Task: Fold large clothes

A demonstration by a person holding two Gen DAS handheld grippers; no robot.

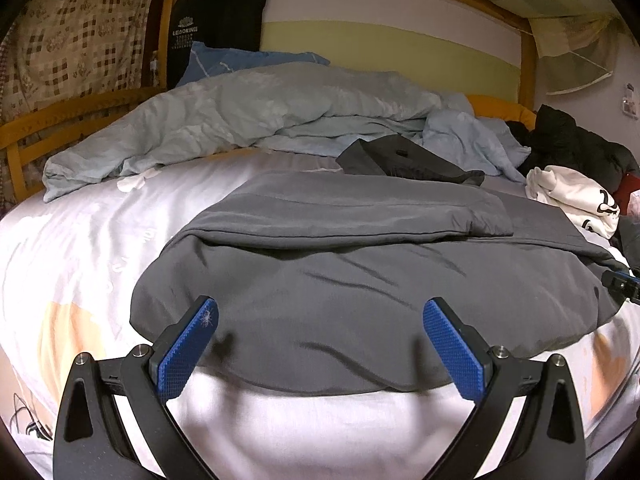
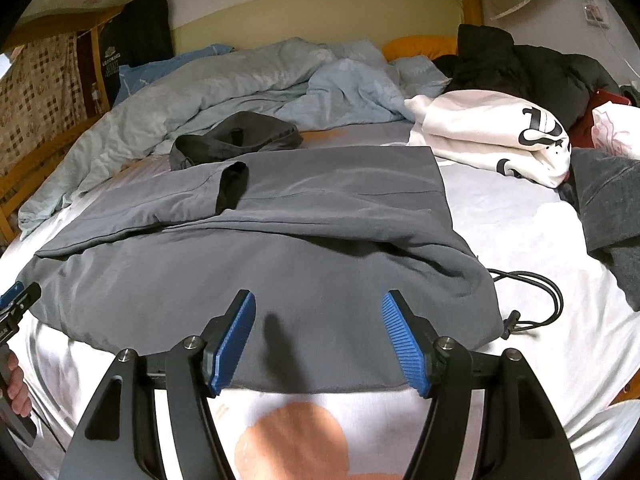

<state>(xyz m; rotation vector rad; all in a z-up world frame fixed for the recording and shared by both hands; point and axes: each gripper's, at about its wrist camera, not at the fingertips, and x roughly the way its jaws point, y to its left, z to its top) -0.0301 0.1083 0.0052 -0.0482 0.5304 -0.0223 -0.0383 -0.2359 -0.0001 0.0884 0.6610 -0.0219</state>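
Grey garment (image 1: 360,280) lies spread across the white bed sheet (image 1: 80,248), filling the centre of both wrist views, its sleeves already folded in over the body so the next fold can go lengthwise. Left tool (image 1: 320,344) sits low in its frame over the near hem, pads apart, nothing between them. Right tool (image 2: 318,340) likewise, parted and empty above the hem, probably placed to pinch both corners together. Black cord (image 2: 532,300) trails off the garment's right edge. Blue duvet (image 1: 240,112) stays pushed to the upper frame, clearing room.
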